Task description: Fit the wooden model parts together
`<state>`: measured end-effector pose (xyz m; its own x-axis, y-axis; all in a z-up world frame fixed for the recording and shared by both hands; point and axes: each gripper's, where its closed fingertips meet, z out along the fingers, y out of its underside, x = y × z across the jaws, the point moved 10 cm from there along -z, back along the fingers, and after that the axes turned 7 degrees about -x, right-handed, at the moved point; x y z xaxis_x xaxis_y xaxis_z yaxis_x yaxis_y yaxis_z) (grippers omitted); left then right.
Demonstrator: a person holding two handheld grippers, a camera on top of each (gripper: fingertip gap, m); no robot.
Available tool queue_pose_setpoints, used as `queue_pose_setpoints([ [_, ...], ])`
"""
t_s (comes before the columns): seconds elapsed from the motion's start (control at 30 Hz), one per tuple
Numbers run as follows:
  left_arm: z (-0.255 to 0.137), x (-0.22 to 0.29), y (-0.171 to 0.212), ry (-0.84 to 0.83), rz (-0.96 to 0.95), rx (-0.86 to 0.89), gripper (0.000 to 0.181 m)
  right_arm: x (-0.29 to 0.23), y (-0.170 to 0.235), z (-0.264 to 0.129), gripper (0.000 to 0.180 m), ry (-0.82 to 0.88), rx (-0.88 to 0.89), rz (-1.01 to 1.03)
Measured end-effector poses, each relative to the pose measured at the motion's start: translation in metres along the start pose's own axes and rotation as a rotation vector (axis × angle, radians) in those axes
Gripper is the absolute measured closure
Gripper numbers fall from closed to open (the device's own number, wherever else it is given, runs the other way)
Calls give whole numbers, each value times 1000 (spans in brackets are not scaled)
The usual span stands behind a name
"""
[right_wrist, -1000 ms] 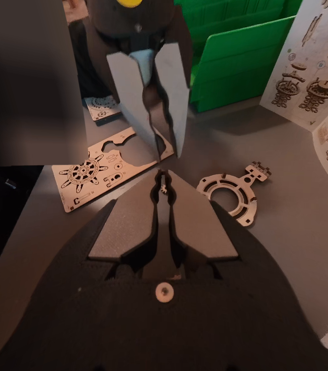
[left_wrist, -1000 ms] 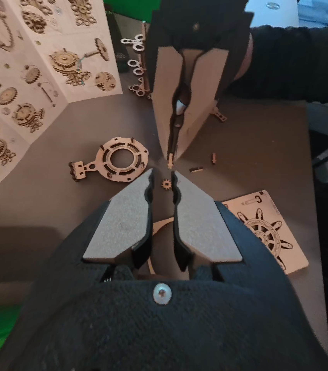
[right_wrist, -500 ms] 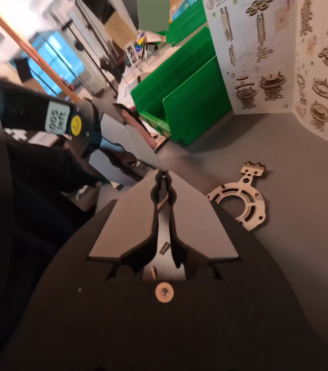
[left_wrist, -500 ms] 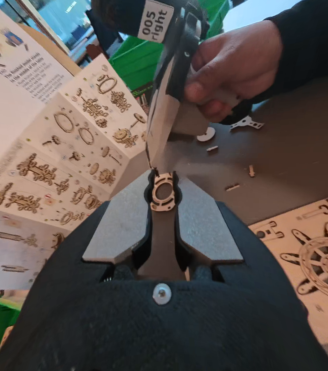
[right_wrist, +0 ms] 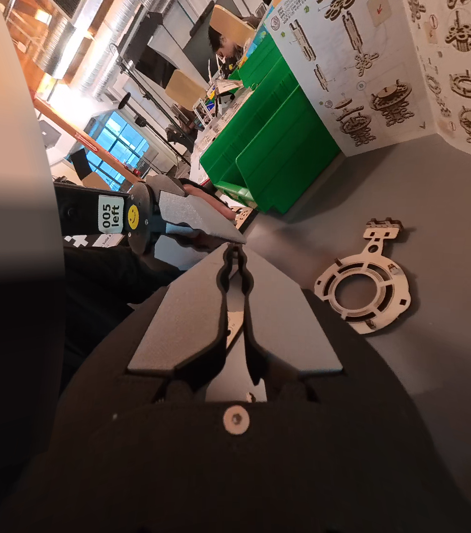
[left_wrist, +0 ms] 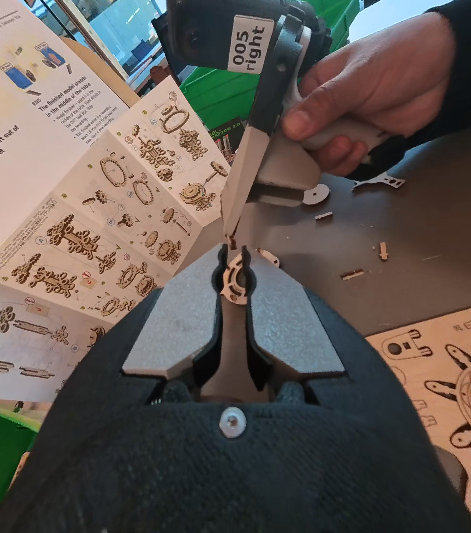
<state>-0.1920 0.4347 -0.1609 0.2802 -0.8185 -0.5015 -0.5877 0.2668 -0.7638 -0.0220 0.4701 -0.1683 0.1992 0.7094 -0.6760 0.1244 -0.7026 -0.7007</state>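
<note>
Your left gripper (left_wrist: 233, 253) has its jaws clamped on a small wooden ring part (left_wrist: 234, 284) held above the surface (left_wrist: 401, 245). Your right gripper (left_wrist: 230, 235) pinches a tiny wooden peg (left_wrist: 231, 240) just over the ring. Line the peg up squarely with its slot, then press gently, because I judge both pieces fragile.
</note>
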Motion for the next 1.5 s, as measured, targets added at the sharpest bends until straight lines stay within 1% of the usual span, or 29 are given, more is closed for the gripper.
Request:
queue_pose_setpoints([
  [0.13,-1,-1,0,-20,8,0,179,-2,0,3,180,9,6,5],
  [0.23,-2,-7,0,36,-93,13,180,-4,-1,3,180,22,16,-28],
  [0.3,-4,-14,2,134,-226,72,180,-7,-4,2,179,11,29,-79],
  [0.33,-6,-19,3,185,-308,104,180,-10,-7,-1,175,-2,42,-110],
  [0.47,-12,-34,5,371,-578,256,181,-23,-11,-8,175,-18,44,-265],
  [0.6,-14,-34,2,525,-702,351,181,-35,-12,-5,171,5,44,-393],
  [0.63,-14,-35,1,559,-740,370,181,-37,-13,-5,168,2,49,-408],
  [0.67,-14,-36,1,598,-774,393,181,-39,-13,-5,168,-17,61,-411],
  [0.73,-14,-37,2,673,-828,416,181,-41,-14,-7,174,-45,80,-410],
  [0.8,-12,-35,2,711,-852,421,181,-41,-14,-9,174,-51,86,-410],
  [0.9,-10,-36,3,723,-873,421,181,-42,-14,-9,178,-69,83,-408],
  [1.0,-9,-35,4,721,-876,417,181,-43,-14,-8,172,-89,83,-405],
  [1.1,-8,-35,4,723,-877,412,181,-42,-13,-8,180,-69,78,-407],
  [1.37,-7,-32,4,710,-849,394,181,-41,-12,-6,180,-75,70,-405],
  [1.5,-6,-32,4,693,-843,369,181,-42,-11,-6,180,-29,47,-438],
])
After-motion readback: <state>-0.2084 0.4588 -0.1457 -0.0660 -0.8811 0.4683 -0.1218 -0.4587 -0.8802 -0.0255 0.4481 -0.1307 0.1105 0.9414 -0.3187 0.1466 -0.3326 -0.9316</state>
